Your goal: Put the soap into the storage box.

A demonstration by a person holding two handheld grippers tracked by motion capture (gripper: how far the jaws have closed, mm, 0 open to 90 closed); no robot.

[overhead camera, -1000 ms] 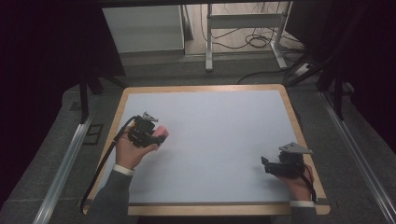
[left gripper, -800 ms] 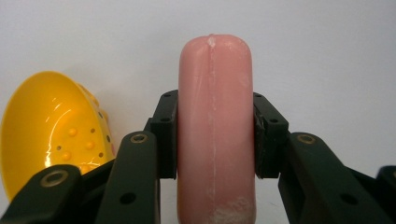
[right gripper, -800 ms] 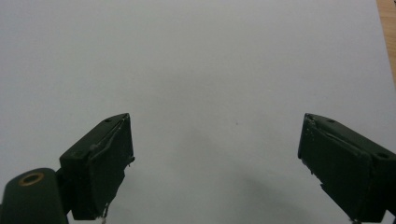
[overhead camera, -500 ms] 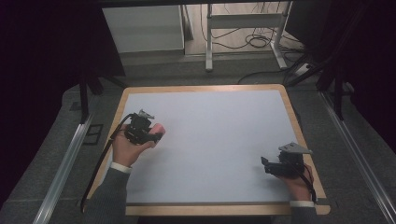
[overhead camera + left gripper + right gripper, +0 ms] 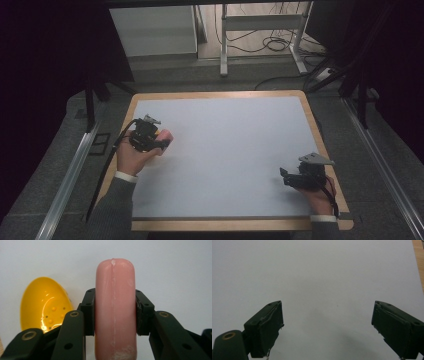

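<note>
Two grippers over one white table top (image 5: 225, 150). High view: left gripper (image 5: 159, 140) near left edge, clamped on pink bar (image 5: 165, 137), held just above surface; right gripper (image 5: 286, 176) low at right, near front edge. Compared with high view one second back: left hand and bar shifted toward left edge and slightly away from person; right gripper unchanged.

Left gripper view: pink bar (image 5: 115, 307) pinched across narrow sides at mid-length, jaws closed against both flanks. Central seam, rounded end, waxy sheen, whitish residue near base. Judged soap-like: light, stiff, likely slippery, easily dented; flat flanks at mid-length best for holding. Yellow spoon-like bowl (image 5: 42, 306) lying on table beyond left jaw, apart from bar.

Right gripper view: right gripper (image 5: 327, 322) with jaws wide apart, empty, above bare white surface; wooden edge (image 5: 418, 260) at upper right.
</note>
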